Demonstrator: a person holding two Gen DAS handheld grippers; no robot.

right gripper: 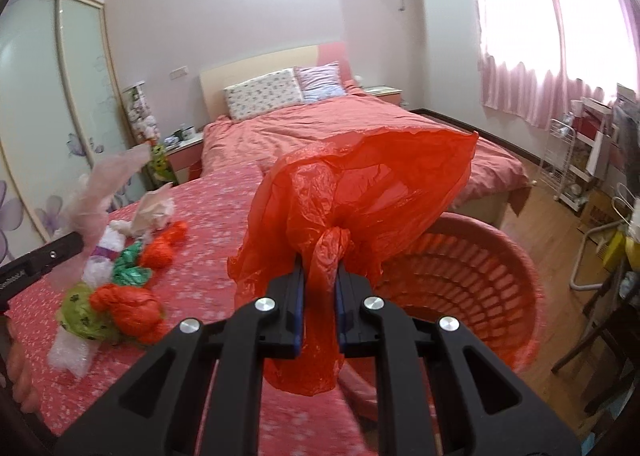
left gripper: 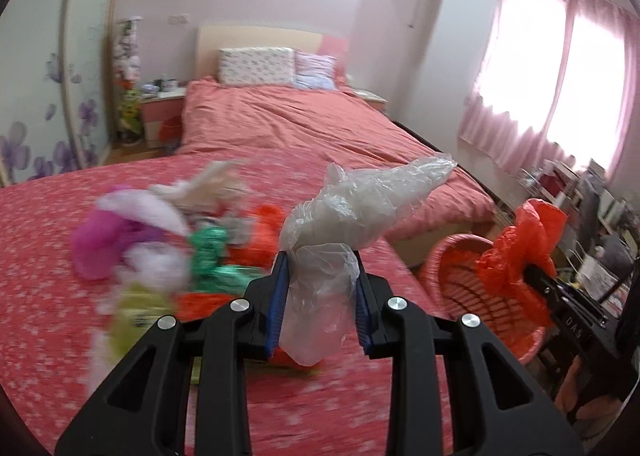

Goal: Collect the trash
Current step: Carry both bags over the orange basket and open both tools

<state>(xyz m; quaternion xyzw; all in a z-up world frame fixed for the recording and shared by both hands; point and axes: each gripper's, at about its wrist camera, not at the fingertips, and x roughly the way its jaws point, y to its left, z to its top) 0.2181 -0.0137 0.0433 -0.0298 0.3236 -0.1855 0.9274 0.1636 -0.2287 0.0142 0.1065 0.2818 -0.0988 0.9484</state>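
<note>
My right claw (right gripper: 319, 276) pinches red plastic bag (right gripper: 360, 192), pink laundry basket (right gripper: 500, 256) just beyond, right-side, nearer this claw. Left claw (left gripper: 320, 276) grips clear plastic bag (left gripper: 360, 200) above bed's trash pile (left gripper: 176, 232).

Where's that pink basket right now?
In the right wrist view, the pink basket sits lower right, beside the bed's edge, just behind the held red bag.

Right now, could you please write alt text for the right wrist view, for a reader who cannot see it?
The right hand-held gripper is shut on a crumpled red plastic bag, held above the rim of a pink woven basket beside a bed. More crumpled bags lie on the red floral bedspread at left, where the left hand-held gripper holds a clear bag.
</note>
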